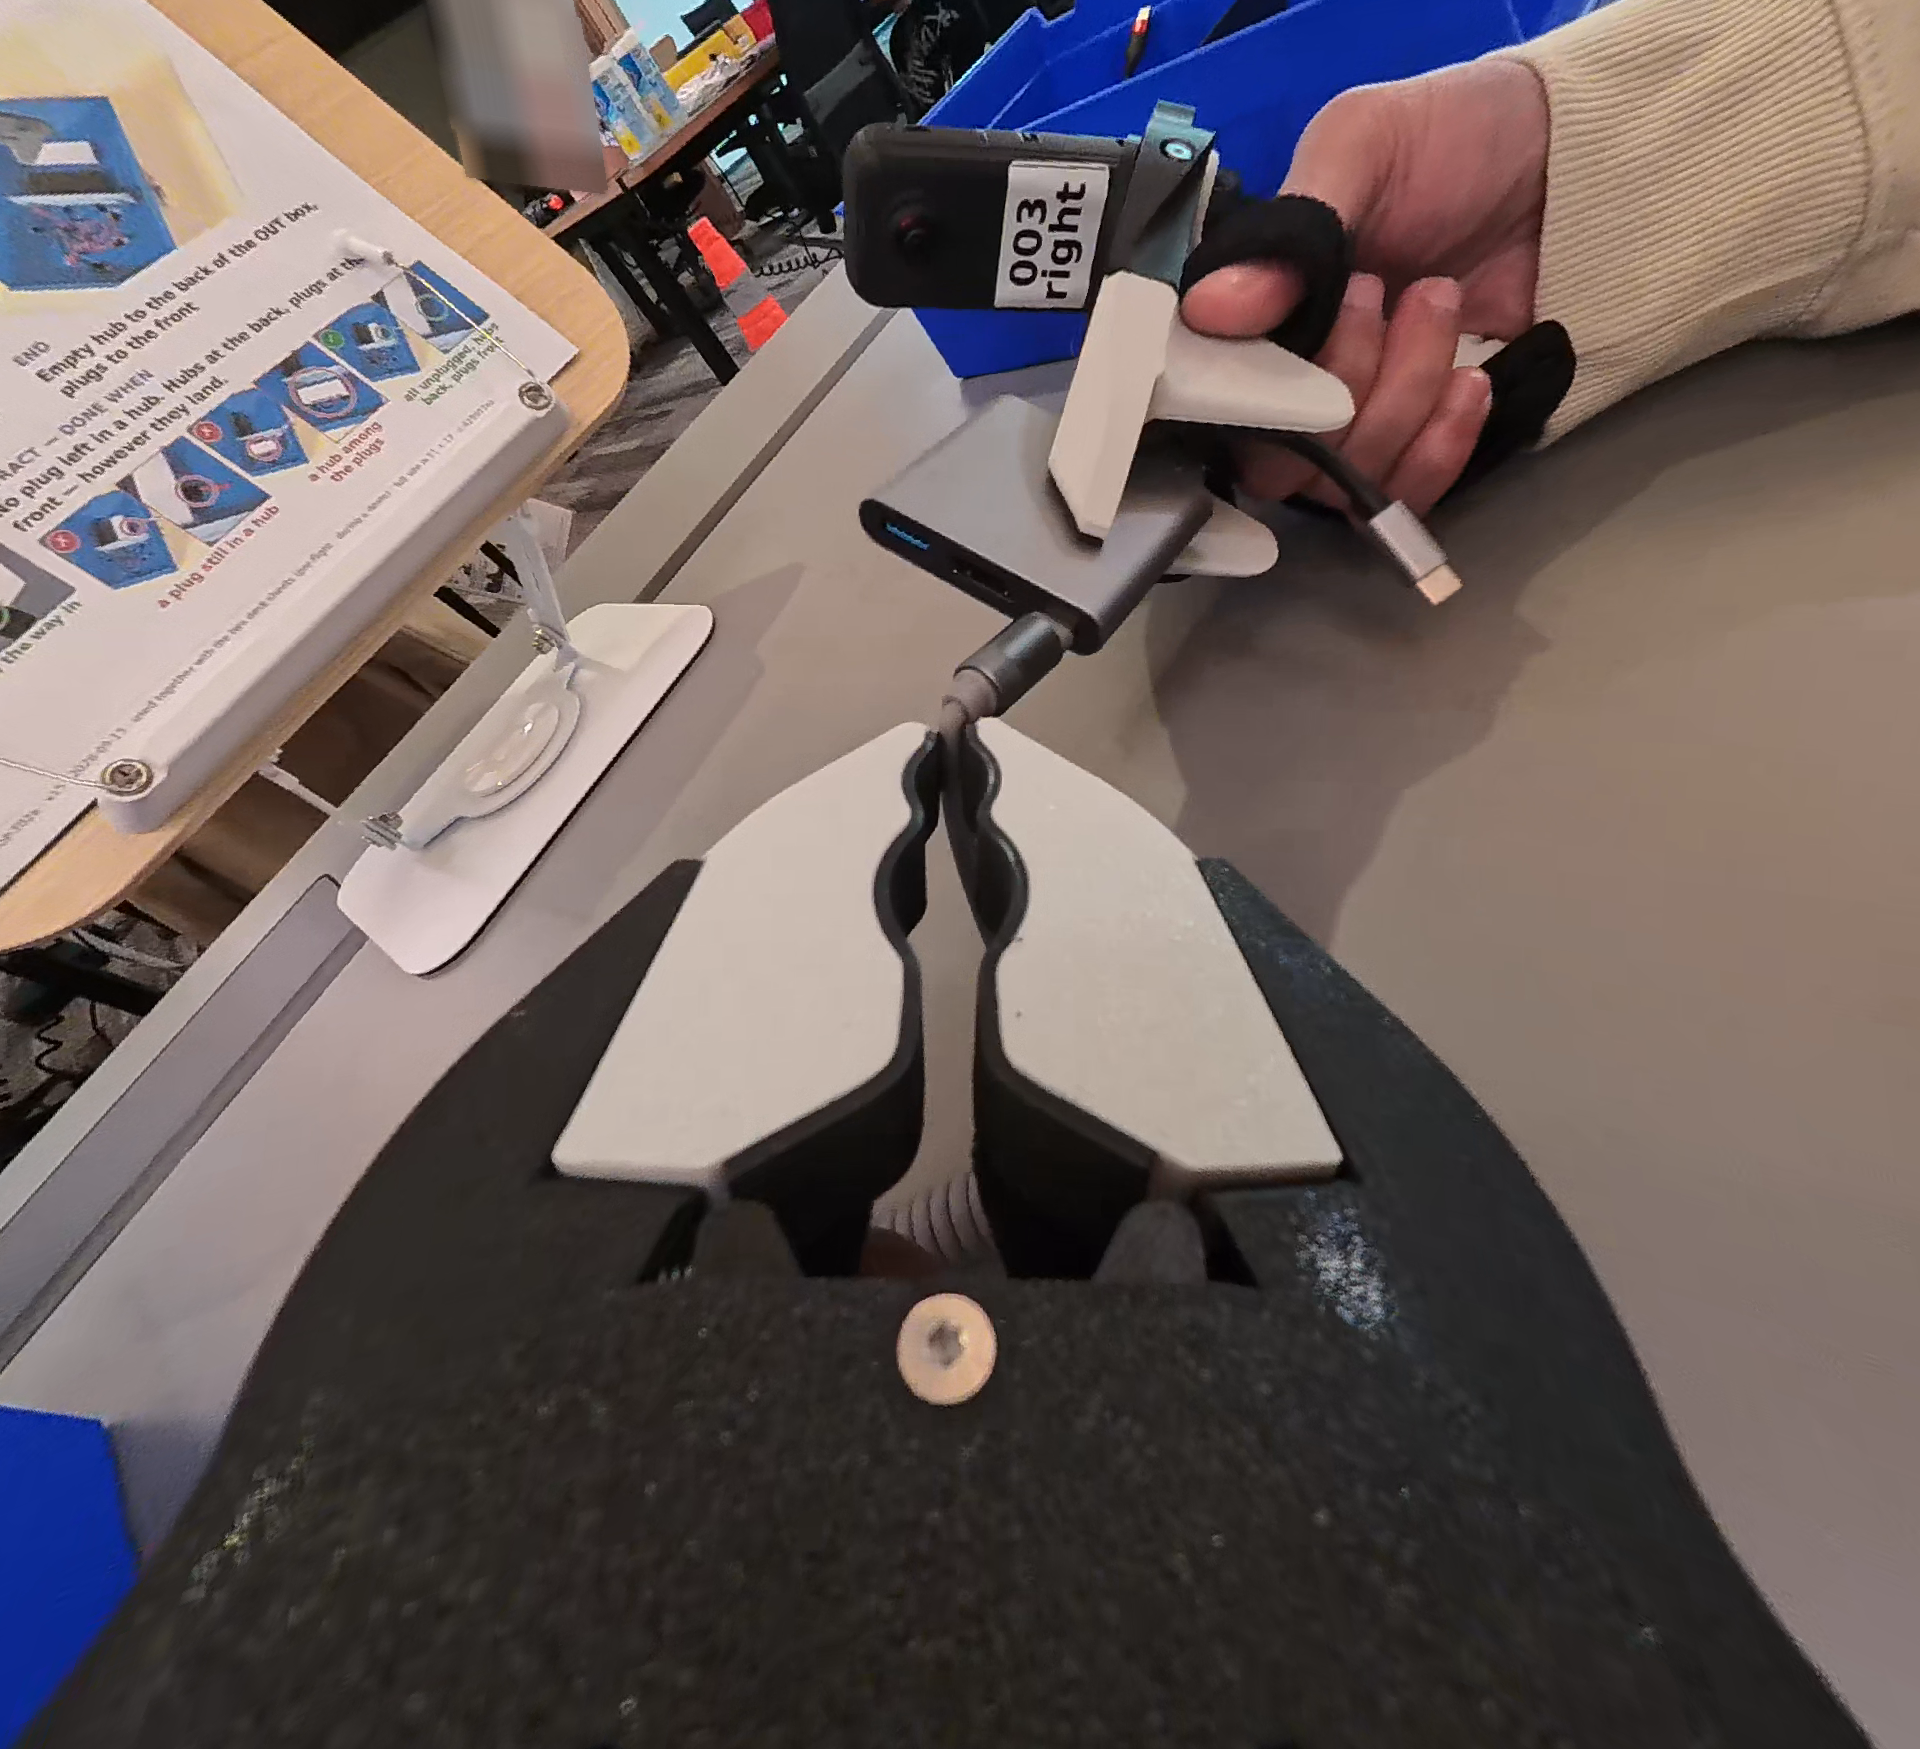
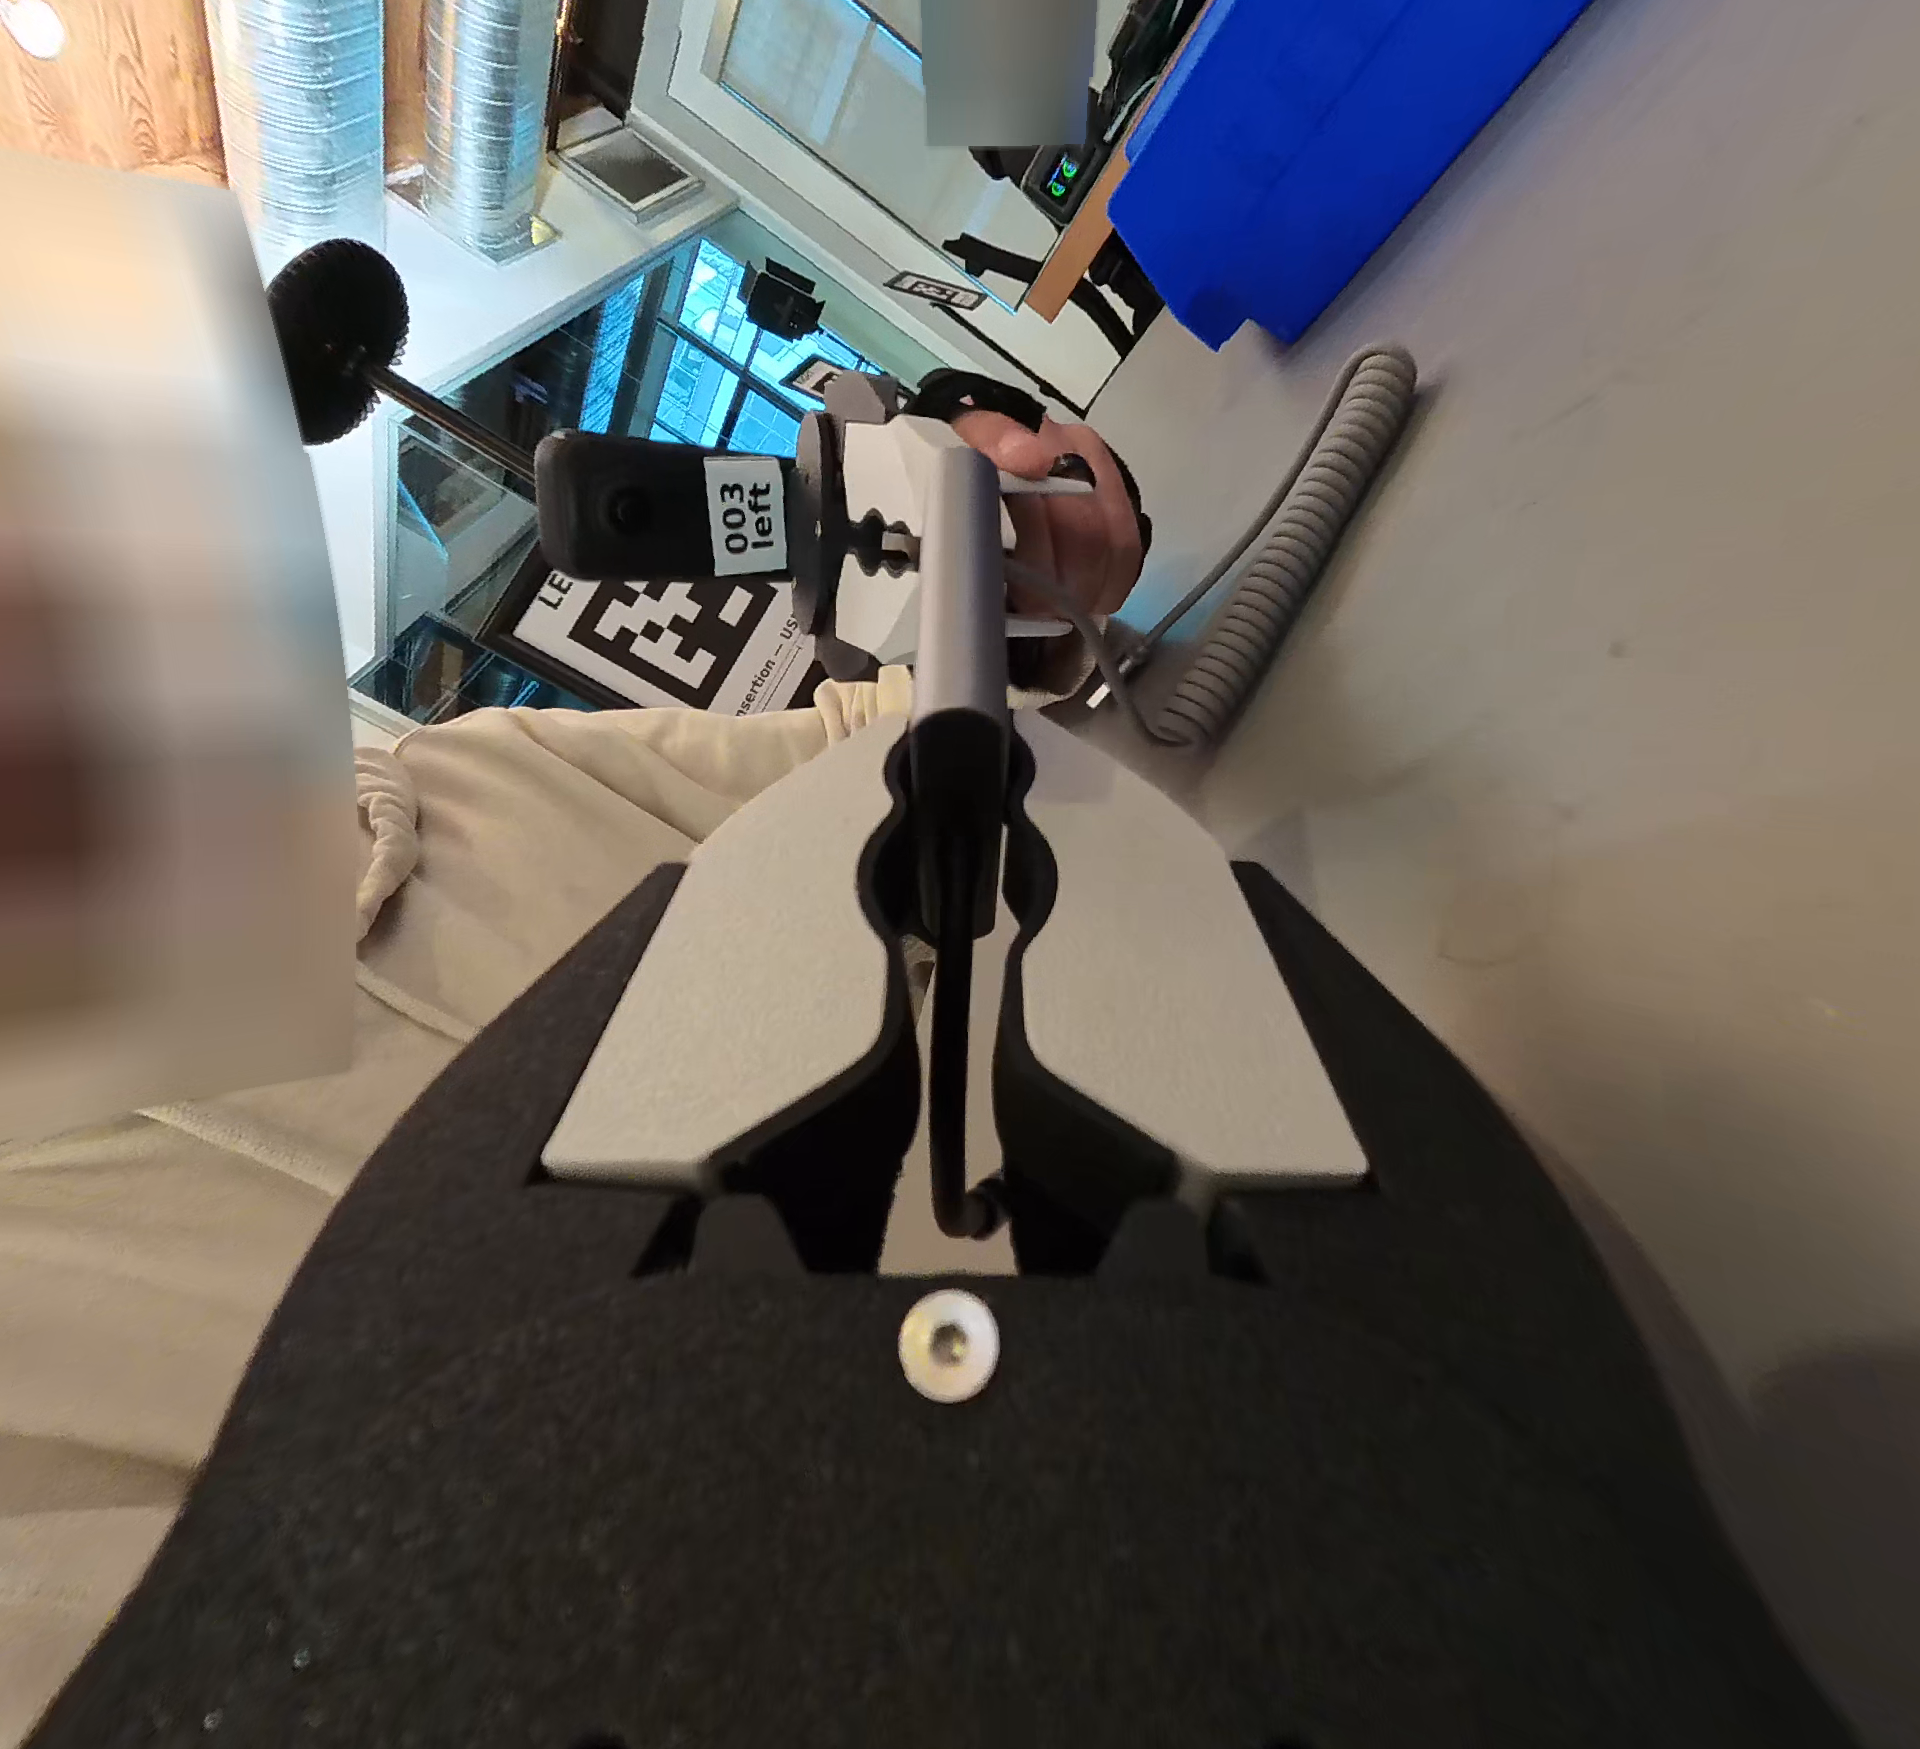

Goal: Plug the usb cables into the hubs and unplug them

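Hub sits mid-frame in the left wrist view, a flat grey block held off the grey table by my right gripper, whose white fingers are clamped across its body. My left gripper is pinched tight on the thin cable just behind the grey plug, which is seated in the hub's end port. From the right wrist view the hub runs straight away from the camera, and I think the plug is fully home, though that end is hidden there. The hub's own lead dangles at right with its connector free. My worry is the hold on cable rather than plug shell: a pull from here could strain the cord or slip. Any angle between the two grippers could twist the port, and the hub could slide in the right fingers toward the blue bin in the upper right.
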Tool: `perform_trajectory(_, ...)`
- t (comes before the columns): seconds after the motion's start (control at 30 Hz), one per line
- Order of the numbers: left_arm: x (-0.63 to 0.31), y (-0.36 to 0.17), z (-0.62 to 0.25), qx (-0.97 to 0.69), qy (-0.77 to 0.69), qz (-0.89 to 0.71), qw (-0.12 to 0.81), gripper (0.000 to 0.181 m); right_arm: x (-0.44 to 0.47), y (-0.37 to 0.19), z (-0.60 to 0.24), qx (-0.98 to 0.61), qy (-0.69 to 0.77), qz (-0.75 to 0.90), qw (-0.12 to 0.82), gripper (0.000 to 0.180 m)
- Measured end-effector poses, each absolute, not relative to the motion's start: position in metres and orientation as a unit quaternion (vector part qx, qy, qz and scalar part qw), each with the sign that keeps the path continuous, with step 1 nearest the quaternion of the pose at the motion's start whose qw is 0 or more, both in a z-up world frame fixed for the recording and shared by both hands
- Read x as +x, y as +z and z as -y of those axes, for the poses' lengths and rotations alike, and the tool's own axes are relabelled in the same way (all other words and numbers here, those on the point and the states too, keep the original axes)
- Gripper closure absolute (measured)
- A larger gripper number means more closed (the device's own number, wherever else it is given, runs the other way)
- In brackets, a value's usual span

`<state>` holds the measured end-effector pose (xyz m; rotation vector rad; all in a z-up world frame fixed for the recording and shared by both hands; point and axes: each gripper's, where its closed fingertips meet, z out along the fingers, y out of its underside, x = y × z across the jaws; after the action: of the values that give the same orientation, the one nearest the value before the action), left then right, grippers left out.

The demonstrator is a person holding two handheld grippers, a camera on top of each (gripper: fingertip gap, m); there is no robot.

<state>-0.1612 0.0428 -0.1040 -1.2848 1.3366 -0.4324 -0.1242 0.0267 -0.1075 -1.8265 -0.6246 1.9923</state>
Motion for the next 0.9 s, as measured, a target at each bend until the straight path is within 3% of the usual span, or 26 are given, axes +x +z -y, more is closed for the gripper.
perform_trajectory(0.9, -0.157, -0.101, -0.073, -0.609, -0.082, -0.479, 0.627, 0.178, -0.121, -0.101, -0.055, -0.652, 0.693, 0.141, 0.275, 0.167)
